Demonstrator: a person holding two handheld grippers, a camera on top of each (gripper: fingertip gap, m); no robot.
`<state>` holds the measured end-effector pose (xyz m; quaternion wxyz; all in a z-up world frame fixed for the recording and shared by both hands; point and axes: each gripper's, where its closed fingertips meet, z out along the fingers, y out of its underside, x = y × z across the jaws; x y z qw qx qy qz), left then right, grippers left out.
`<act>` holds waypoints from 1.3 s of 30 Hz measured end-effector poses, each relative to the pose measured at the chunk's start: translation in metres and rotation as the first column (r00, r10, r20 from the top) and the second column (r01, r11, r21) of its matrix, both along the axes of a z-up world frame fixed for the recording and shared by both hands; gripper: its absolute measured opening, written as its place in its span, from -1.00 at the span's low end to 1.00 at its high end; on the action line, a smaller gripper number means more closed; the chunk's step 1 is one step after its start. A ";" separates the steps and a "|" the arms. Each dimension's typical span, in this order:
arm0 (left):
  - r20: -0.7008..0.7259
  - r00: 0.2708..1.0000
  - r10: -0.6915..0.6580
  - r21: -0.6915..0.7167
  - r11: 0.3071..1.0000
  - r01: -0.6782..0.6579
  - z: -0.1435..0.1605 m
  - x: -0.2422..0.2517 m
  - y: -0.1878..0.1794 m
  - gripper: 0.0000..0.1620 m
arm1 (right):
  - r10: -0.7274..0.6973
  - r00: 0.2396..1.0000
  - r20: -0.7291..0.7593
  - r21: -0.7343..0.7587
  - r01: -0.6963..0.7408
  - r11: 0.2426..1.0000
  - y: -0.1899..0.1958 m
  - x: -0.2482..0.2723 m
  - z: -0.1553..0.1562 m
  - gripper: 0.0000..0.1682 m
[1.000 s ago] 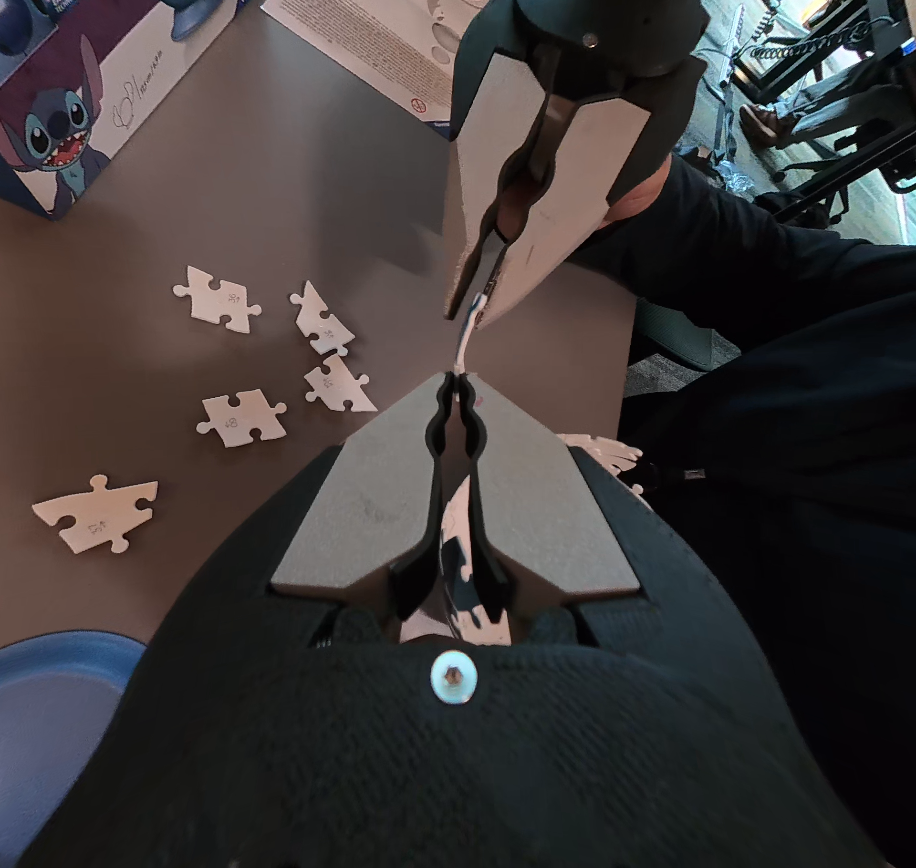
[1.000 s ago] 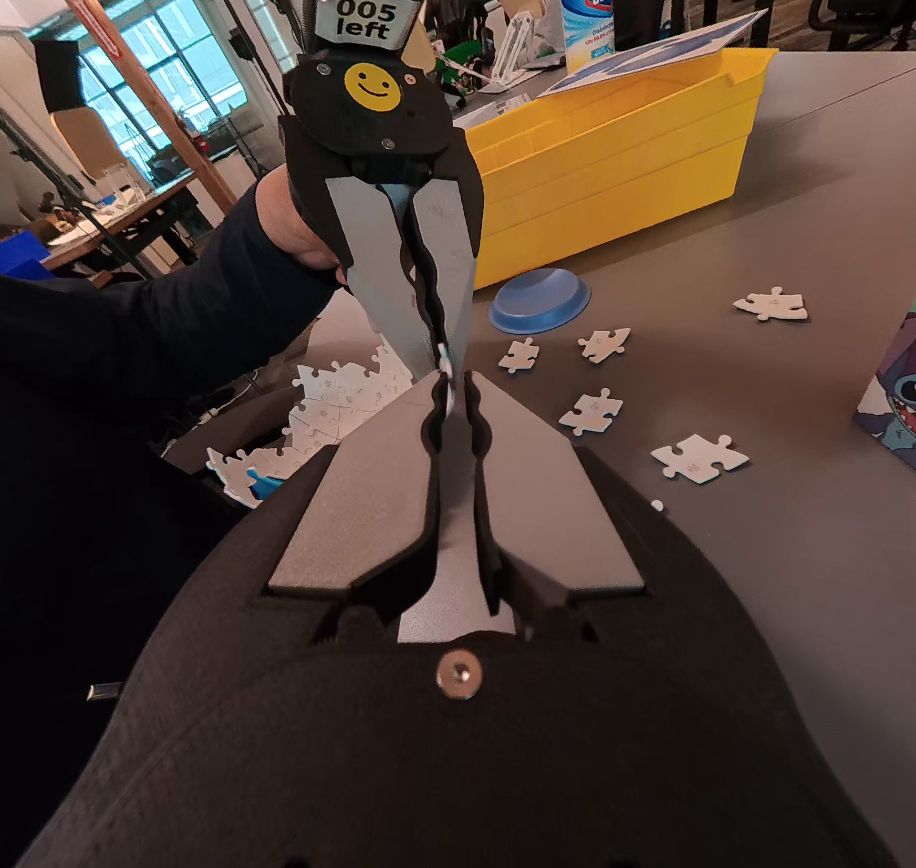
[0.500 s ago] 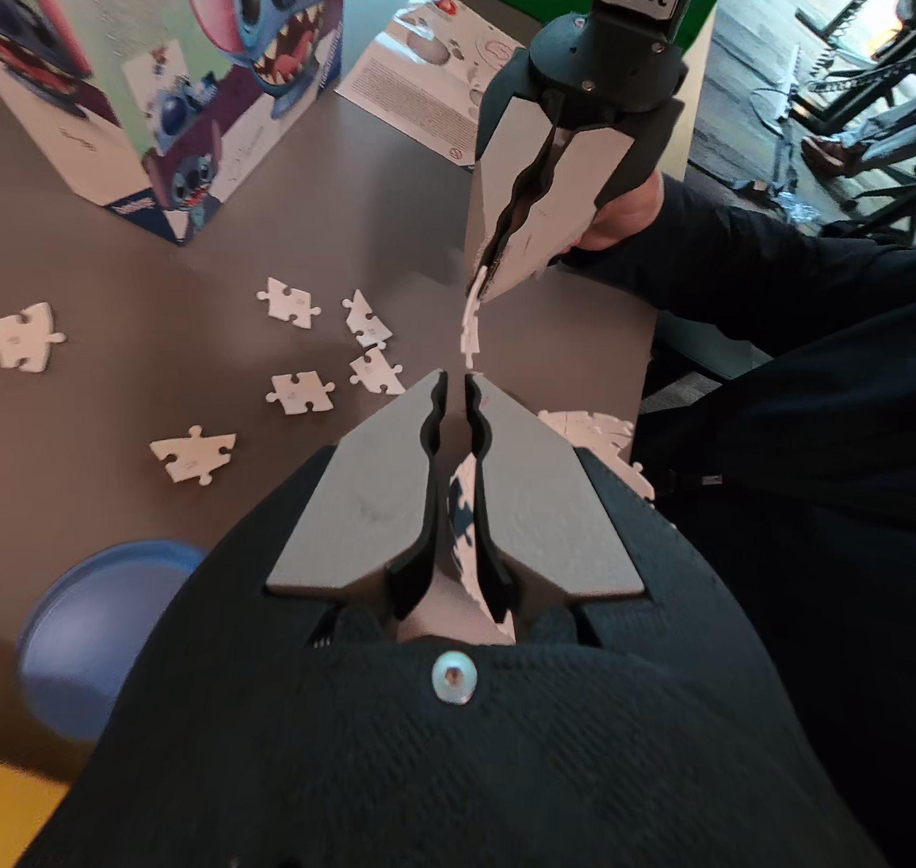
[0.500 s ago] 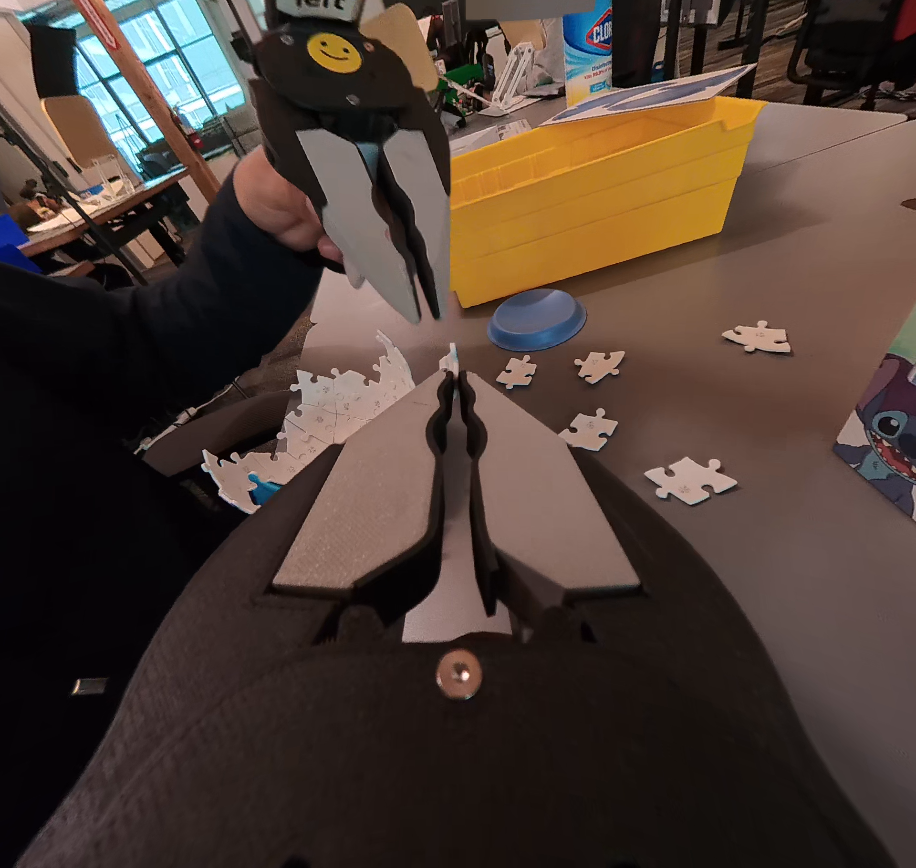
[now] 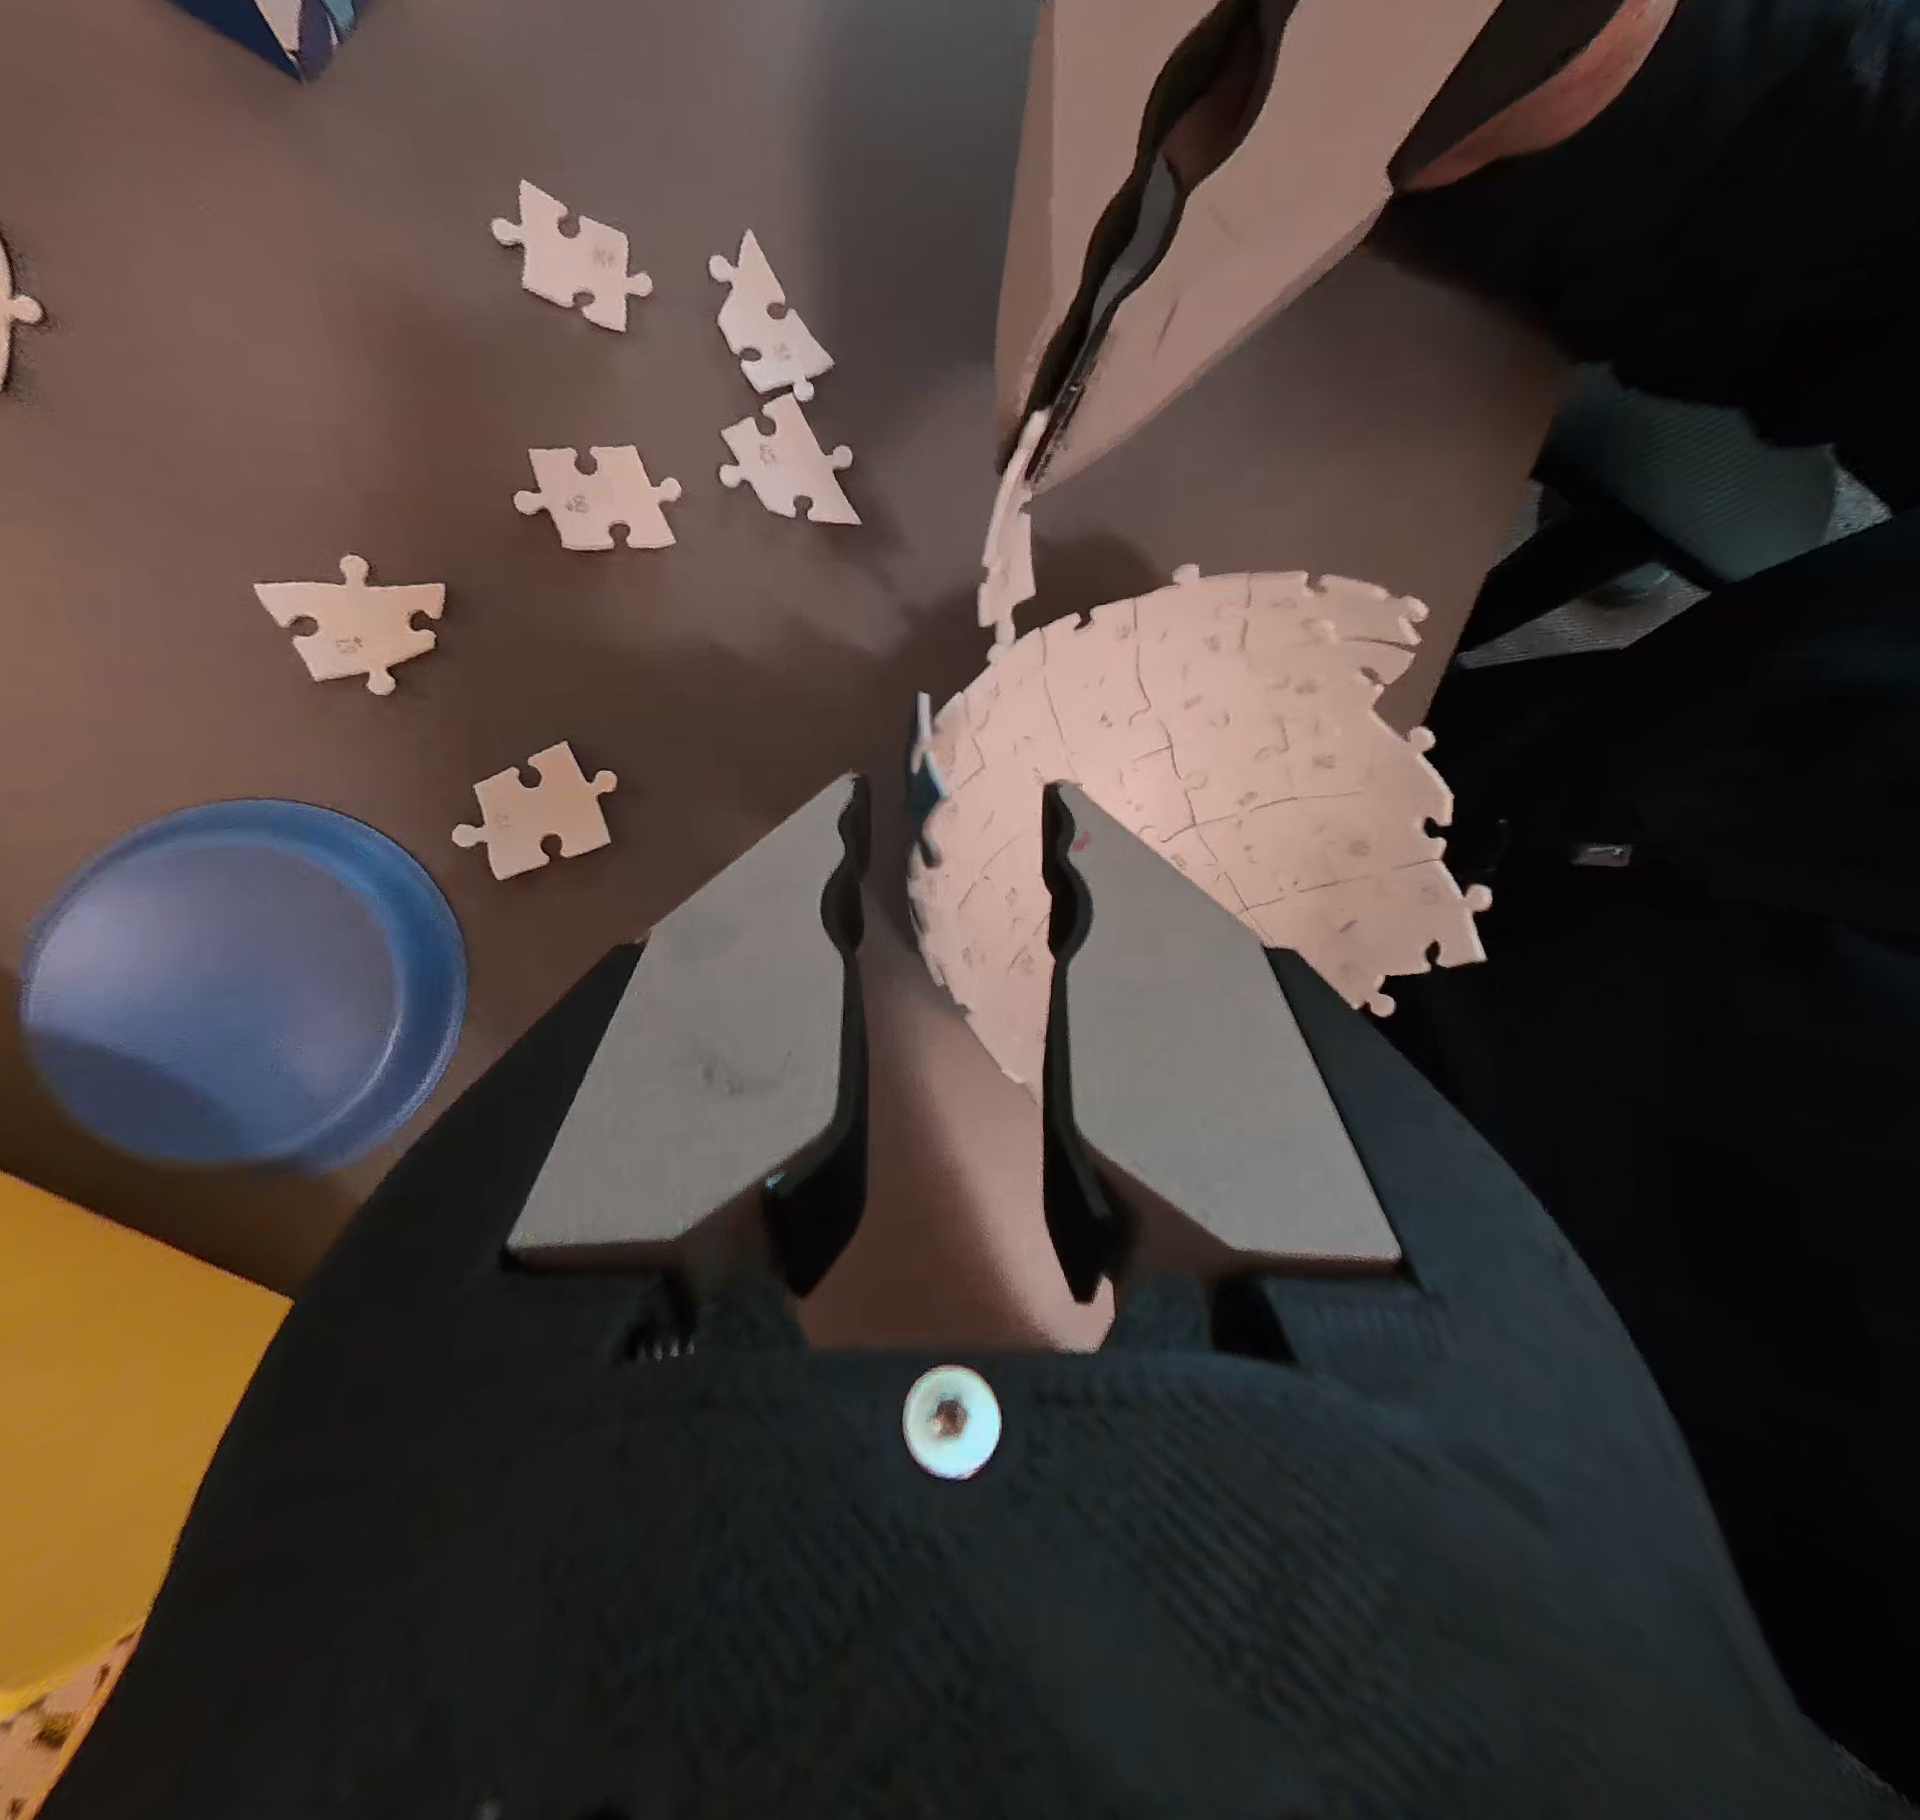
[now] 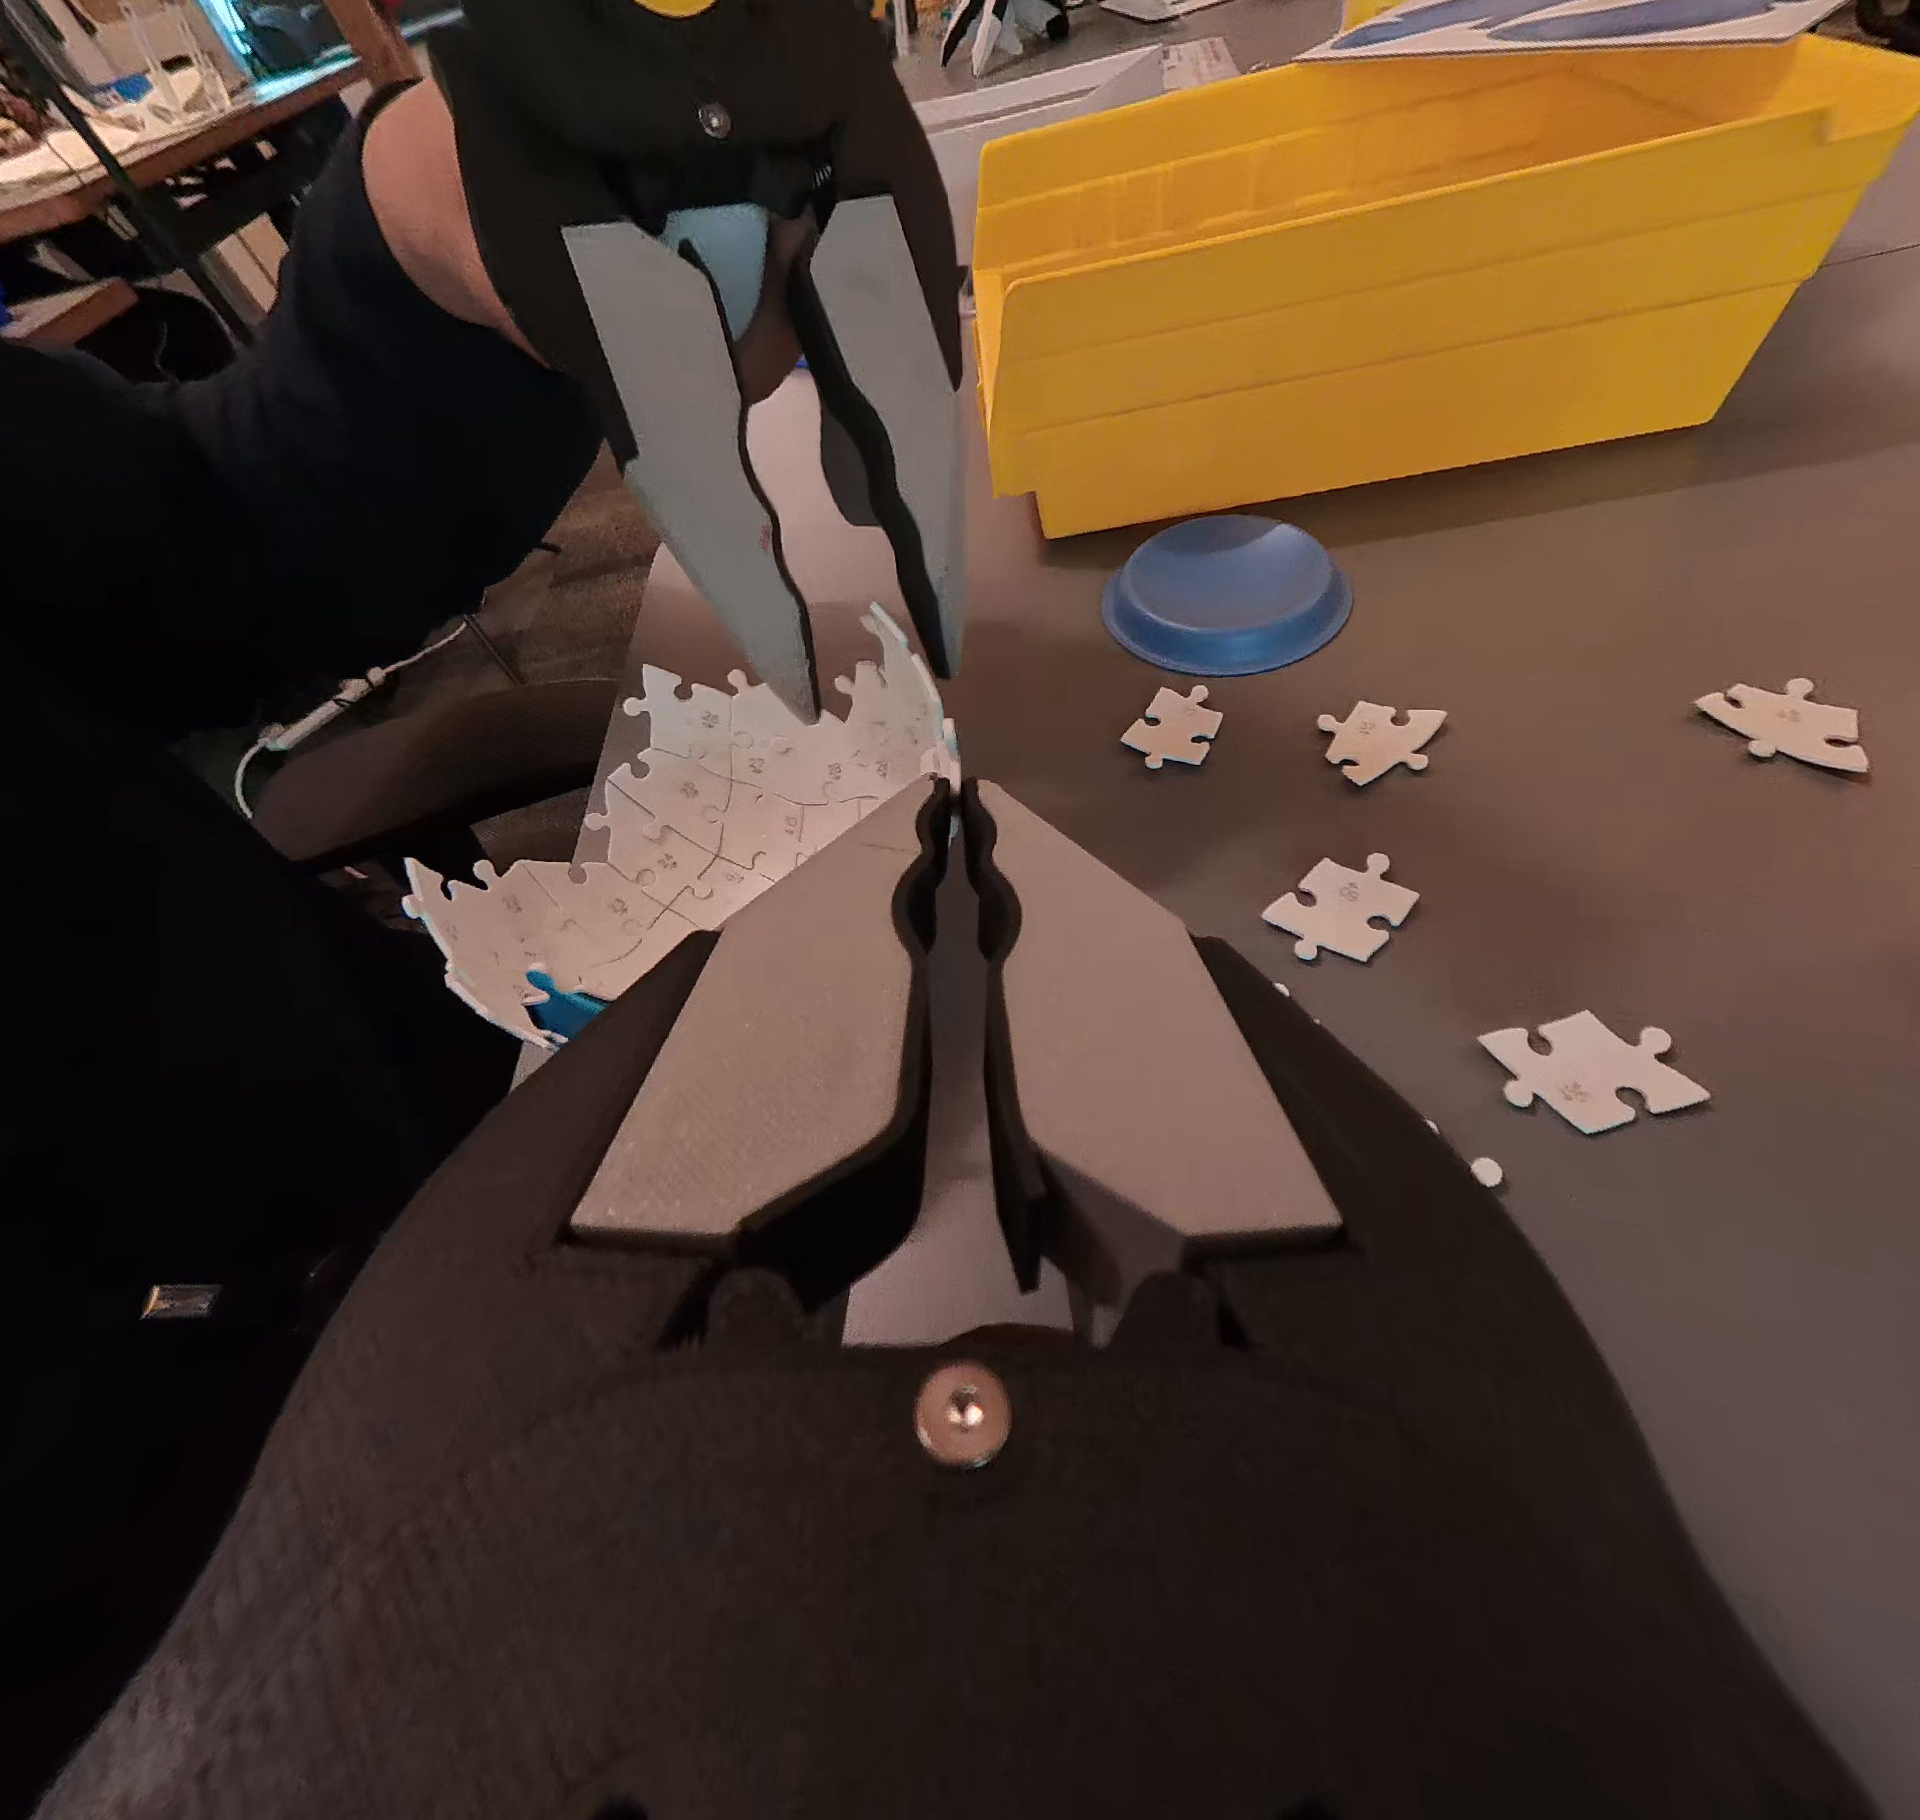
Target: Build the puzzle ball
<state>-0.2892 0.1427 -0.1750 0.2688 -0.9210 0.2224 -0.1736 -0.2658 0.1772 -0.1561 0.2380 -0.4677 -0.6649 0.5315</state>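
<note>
The right claw (image 6: pixel 956 794) is clenched on a single white puzzle piece (image 5: pixel 1006 565), whose free end touches the rim of the half-built puzzle ball (image 5: pixel 1205 783) just below its tips. The left claw (image 5: pixel 951 804) is released, its jaws parted astride the near rim of that ball, which sits at the table (image 5: pixel 312 170) edge. Left of both claws lie loose pieces (image 5: pixel 587 494), then a blue dish (image 6: pixel 1226 594), and beyond it a yellow bin (image 6: pixel 1403 316).
</note>
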 end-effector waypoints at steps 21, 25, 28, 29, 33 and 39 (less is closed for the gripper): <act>0.000 1.000 -0.025 -0.064 0.998 0.025 -0.026 0.000 0.007 -0.93 | 0.077 0.997 0.019 0.092 -0.078 0.993 -0.015 -0.008 -0.011 -1.00; 0.010 0.999 -0.038 -0.074 0.996 0.039 -0.028 0.001 0.007 -0.94 | 0.070 0.996 0.052 0.138 -0.076 0.988 -0.013 -0.012 -0.018 -1.00; 0.020 0.999 -0.046 -0.075 0.996 0.047 -0.028 0.003 0.007 -0.94 | 0.078 0.996 0.050 0.139 -0.085 0.987 -0.015 -0.014 -0.016 -1.00; 0.024 0.999 -0.049 -0.076 0.996 0.050 -0.027 0.003 0.007 -0.94 | 0.077 0.996 0.049 0.144 -0.083 0.986 -0.015 -0.014 -0.016 -1.00; 0.038 0.998 -0.058 -0.080 0.995 0.061 -0.027 0.003 0.008 -0.93 | 0.069 0.996 0.056 0.175 -0.078 0.981 -0.014 -0.015 -0.019 -1.00; 0.058 0.996 -0.067 -0.087 0.994 0.071 -0.028 0.003 0.008 -0.92 | 0.063 0.996 0.066 0.213 -0.075 0.974 -0.014 -0.016 -0.023 -1.00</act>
